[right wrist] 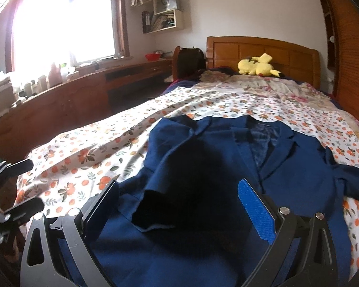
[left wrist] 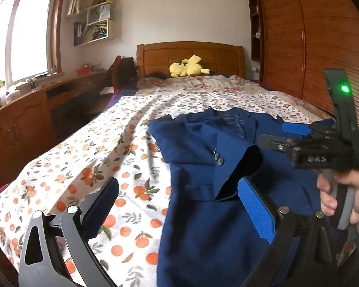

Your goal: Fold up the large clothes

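Left claw (left wrist: 177, 205) stood fully spread at the bottom of the left wrist view, gripping nothing; its dark finger hung over the orange-print bedsheet (left wrist: 95, 143), its blue-padded finger over the navy jacket (left wrist: 203, 227). That jacket occupied the lower centre and right of the frame, one sleeve (left wrist: 217, 167) folded across the body with its open cuff facing the camera. At the right edge, the right claw (left wrist: 284, 135), held by a hand (left wrist: 334, 198), hovered over the cloth with jaws apart and empty.

Right claw (right wrist: 179, 205) appeared wide open at the bottom of the right wrist view, empty, with the jacket directly beneath. The collar (right wrist: 260, 129) pointed toward the headboard (right wrist: 263, 50) at upper right, and the hem ran off the bottom edge, so the long axis lay along the bed. The far sleeve (right wrist: 346, 181) trailed out at the right edge. The left claw (right wrist: 24, 184) showed at the left edge, jaws parted.

Recommended procedure: grip that far sleeve near its cuff, bring it across the body, and smooth the panels before folding hem toward collar.
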The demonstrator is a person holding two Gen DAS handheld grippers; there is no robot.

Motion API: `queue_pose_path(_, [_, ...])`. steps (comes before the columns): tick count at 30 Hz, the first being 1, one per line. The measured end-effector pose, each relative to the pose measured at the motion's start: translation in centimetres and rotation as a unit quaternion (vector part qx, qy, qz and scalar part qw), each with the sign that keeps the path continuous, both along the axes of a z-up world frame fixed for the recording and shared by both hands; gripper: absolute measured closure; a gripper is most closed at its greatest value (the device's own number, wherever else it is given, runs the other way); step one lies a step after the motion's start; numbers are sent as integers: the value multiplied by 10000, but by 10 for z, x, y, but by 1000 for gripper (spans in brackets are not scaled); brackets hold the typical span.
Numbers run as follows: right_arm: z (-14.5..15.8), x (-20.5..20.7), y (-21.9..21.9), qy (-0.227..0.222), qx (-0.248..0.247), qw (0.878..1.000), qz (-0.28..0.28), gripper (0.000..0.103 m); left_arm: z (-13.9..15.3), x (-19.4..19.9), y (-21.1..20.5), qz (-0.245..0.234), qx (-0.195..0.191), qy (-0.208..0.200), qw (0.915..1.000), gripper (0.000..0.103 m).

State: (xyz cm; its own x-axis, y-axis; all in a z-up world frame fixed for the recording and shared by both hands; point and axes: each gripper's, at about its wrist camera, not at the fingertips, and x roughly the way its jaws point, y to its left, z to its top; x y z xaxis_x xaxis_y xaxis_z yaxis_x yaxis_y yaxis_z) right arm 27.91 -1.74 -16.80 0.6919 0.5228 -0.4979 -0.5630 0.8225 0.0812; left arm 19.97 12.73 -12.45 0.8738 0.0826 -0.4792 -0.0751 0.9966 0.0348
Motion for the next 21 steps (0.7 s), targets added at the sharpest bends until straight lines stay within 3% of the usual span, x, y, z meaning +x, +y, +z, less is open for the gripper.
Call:
queue_pose_path(12, [-44, 30, 33, 611, -371, 9971, 252, 20, -6, -14, 18, 88, -21, 66, 9999, 3])
queue_pose_path(17, [-55, 33, 37, 872, -402, 9947, 363, 45, -6, -14, 16, 49, -59, 74, 9999, 3])
queue_pose_path(21, [-56, 35, 35, 920, -431, 9942, 344, 82, -6, -13, 10, -12, -42, 81, 10000, 3])
